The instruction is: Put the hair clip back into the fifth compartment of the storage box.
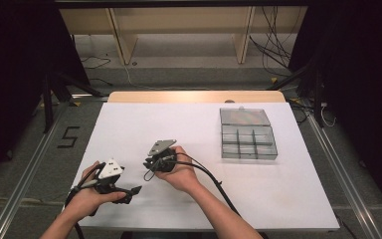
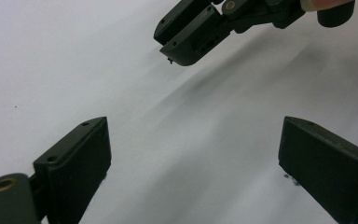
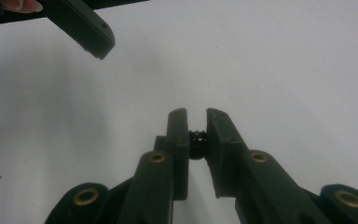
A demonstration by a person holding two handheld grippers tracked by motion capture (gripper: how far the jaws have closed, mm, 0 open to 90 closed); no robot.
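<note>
My right gripper (image 3: 196,114) is shut on a small black knurled part (image 3: 196,139) pinched deep between its jaws. In the high view the right gripper (image 1: 151,164) hovers just above the white mat, left of centre, pointing toward the left gripper. My left gripper (image 1: 132,191) sits low at the front left with its jaws spread wide and nothing between them. In the left gripper view its two pads (image 2: 79,158) stand far apart over bare mat, and the right gripper (image 2: 182,39) hangs at the top, closed.
A clear plastic compartment box (image 1: 248,142) with its lid folded back lies on the white mat (image 1: 189,119) at the right rear. Beyond the table are wooden shelves (image 1: 179,30) and loose cables on the floor.
</note>
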